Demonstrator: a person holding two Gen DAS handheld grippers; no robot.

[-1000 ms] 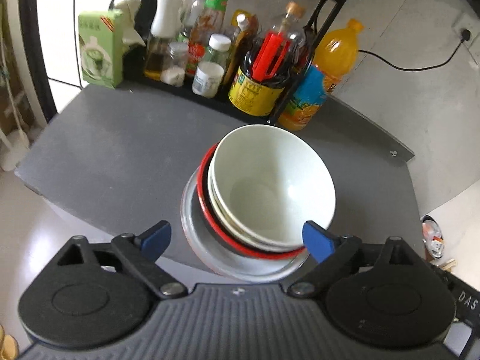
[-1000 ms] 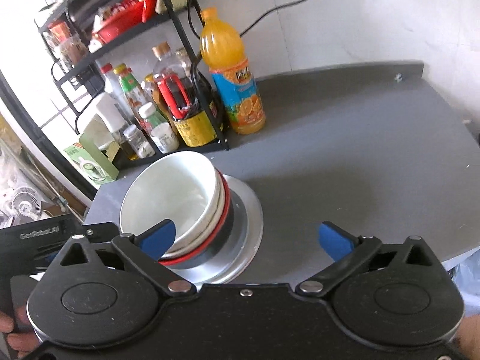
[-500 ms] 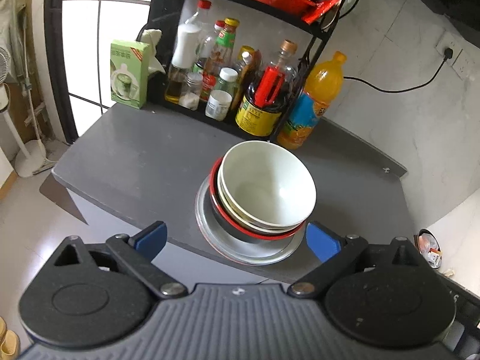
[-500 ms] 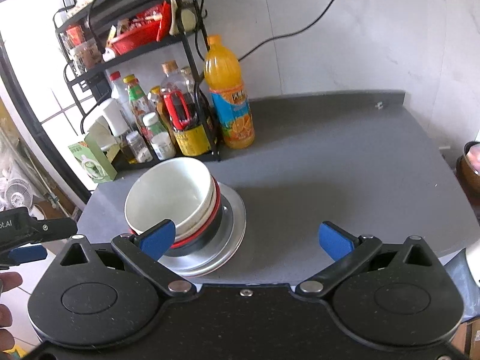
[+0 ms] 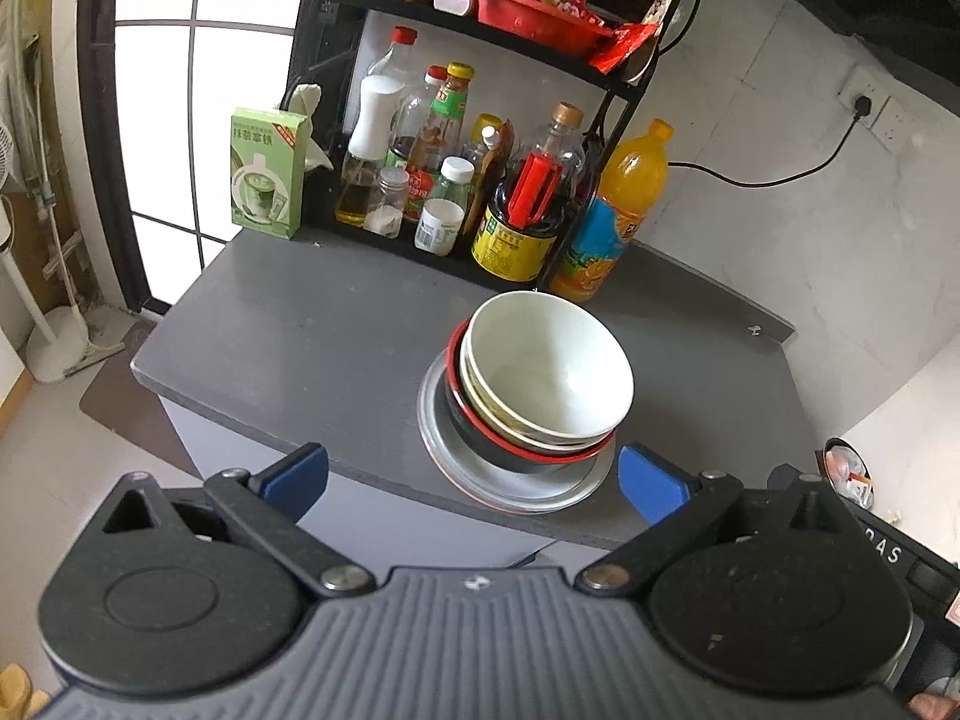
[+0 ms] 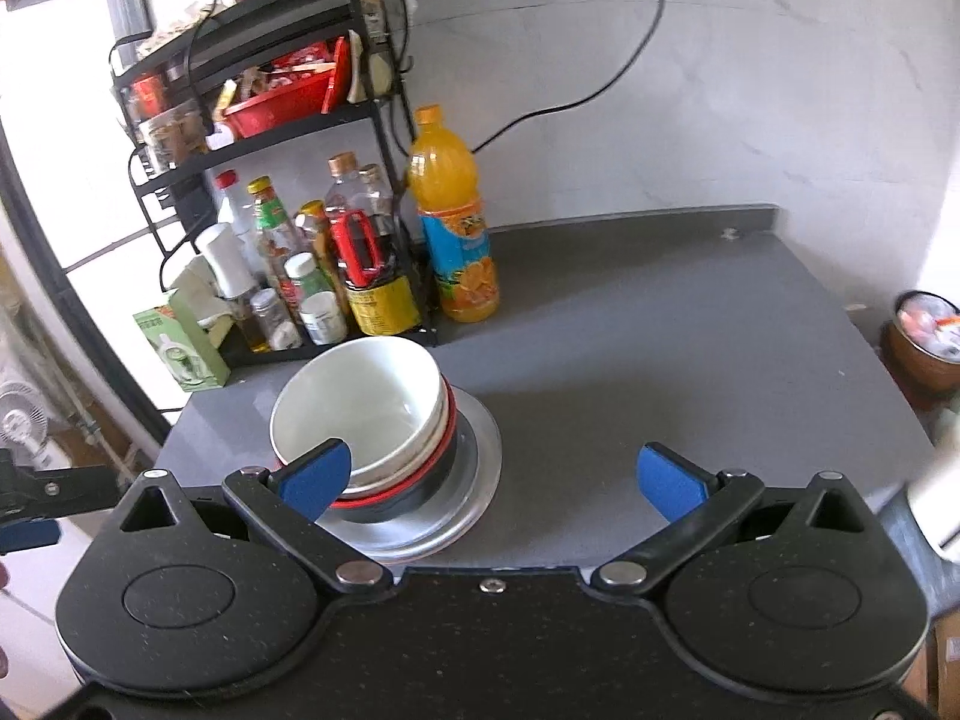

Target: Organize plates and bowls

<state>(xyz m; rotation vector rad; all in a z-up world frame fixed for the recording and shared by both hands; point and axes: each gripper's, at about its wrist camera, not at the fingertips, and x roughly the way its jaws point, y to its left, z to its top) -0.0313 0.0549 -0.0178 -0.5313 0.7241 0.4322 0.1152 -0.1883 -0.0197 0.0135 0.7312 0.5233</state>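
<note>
Grey surface carries stacked bowls mid-frame, shelf behind; left tongs and right tongs gape wide, empty.

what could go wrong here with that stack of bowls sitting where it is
1. The stack of bowls leans: the white top bowl sits tilted and off-centre over the red-rimmed bowl, so a nudge could slide it off.
2. The metal plate under them lies close to the counter's front edge; a push toward that edge might tip everything over.
3. Both the left gripper and right gripper have jaws open and empty, so nothing steadies the stack.
</note>
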